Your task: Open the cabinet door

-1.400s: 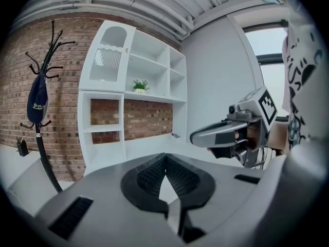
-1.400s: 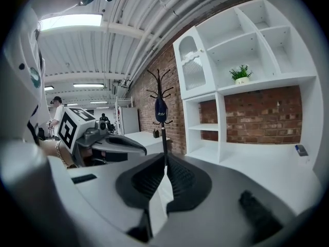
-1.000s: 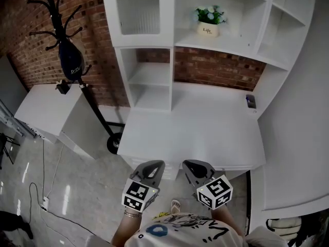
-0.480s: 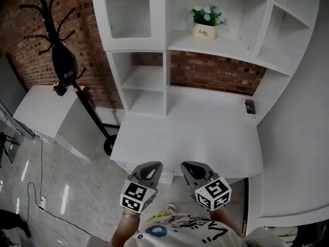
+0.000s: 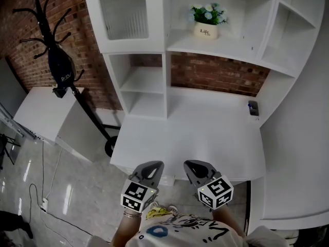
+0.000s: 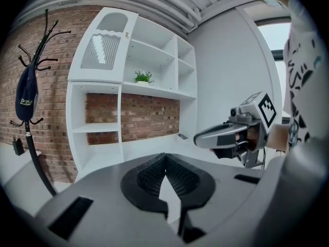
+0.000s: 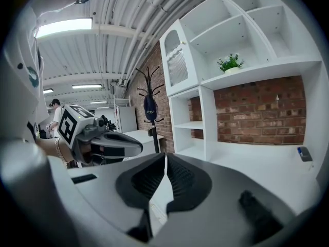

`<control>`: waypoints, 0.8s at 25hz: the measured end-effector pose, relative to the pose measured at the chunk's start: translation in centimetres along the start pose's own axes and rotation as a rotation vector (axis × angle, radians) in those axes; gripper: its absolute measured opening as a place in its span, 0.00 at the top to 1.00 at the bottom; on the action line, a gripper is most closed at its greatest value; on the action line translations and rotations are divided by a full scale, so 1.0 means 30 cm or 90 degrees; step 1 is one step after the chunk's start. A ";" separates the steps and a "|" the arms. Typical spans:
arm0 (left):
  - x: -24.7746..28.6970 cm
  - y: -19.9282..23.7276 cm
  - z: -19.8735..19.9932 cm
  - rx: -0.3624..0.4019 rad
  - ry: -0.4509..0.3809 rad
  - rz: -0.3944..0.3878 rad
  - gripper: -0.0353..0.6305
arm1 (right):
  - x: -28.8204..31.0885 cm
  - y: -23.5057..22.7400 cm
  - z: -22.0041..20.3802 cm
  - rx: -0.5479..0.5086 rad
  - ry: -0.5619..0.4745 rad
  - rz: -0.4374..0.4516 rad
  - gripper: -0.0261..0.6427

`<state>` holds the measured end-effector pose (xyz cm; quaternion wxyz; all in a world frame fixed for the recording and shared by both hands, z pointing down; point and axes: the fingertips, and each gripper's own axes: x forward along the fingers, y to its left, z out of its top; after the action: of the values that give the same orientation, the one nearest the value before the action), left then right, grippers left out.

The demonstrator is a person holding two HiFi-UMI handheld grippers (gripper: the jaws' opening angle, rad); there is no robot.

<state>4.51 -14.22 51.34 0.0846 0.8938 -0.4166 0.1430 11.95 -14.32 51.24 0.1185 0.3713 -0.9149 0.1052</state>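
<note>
**Head view, with both gripper views.** The left gripper (image 5: 152, 166) and the right gripper (image 5: 195, 165) are hovering side by side just off the near edge of the white desk (image 5: 205, 133). Both are pointing toward the white shelf unit (image 5: 165, 60) that is standing on the far side of the desk against the brick wall (image 5: 221, 73).

- **Jaws:** In each gripper view the ribbed jaws are meeting fully, and nothing is lying between them.
- **Cabinet door:** The cabinet door (image 5: 123, 15), a white frame around a ribbed translucent pane, is closing off the upper left compartment of the shelf unit. It is sitting flush with the frame.
- **Door relative to the grippers:** The door is lying well apart from both grippers, across the whole desk top and above the open shelves. It is up and to the left of the left gripper, and farther to the left of the right one. Neither gripper is touching it.
- **Surroundings:** A potted plant (image 5: 207, 22) is standing in the open compartment just right of the door. A black coat rack (image 5: 51, 45) is standing left of the unit, and a small dark object (image 5: 253, 108) is resting at the desk's far right corner.
</note>
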 end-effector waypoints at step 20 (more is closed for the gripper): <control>0.184 0.284 0.178 0.035 -0.032 -0.050 0.93 | 0.265 -0.194 0.175 0.004 -0.020 -0.054 0.92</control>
<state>2.31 -25.08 48.37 0.0551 0.9146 -0.3792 0.1288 9.81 -25.08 49.21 0.1070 0.4117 -0.8998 0.0968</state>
